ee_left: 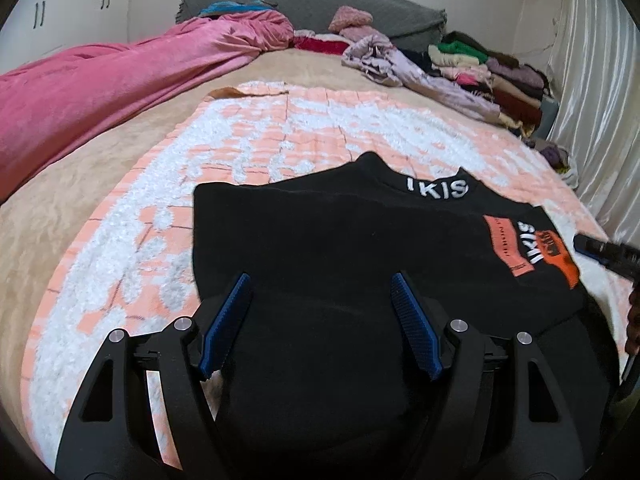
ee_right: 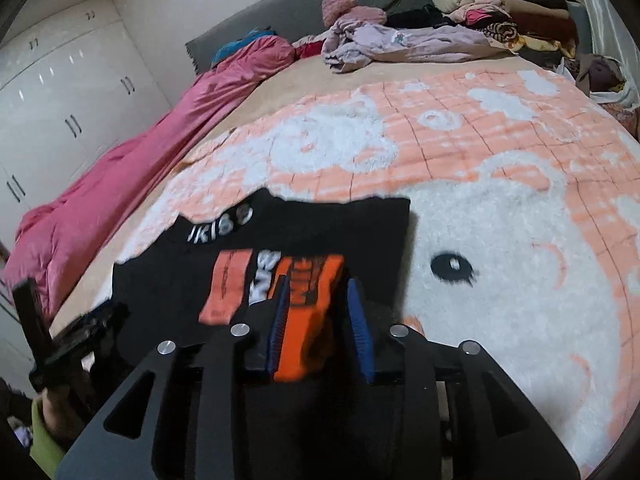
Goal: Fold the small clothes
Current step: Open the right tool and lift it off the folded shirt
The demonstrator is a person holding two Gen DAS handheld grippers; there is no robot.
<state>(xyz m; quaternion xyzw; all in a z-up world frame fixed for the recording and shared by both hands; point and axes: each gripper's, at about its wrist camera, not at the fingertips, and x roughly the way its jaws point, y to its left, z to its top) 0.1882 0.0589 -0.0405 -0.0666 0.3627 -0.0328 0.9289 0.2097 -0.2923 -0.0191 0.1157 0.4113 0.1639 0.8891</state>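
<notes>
Left wrist view: black top (ee_left: 340, 248) flat on the peach blanket (ee_left: 168, 208) on the bed. Left gripper (ee_left: 320, 300) spread wide, empty. Right gripper (ee_right: 318, 308) part open around an orange patch, not squeezing. Could slip and bunch up.

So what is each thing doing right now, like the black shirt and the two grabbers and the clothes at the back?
Black shirt: spread flat on the blanket, not yet folded.
Left gripper: open, over the shirt, holding nothing.
Right gripper: jaws apart around the shirt's orange patch; no firm grip visible.
Peach-and-white blanket: spread flat on the bed.
Pink duvet: bunched along the bed's edge.
Lilac garment: crumpled, unfolded.
Clothes pile: stacked by the headboard.
</notes>
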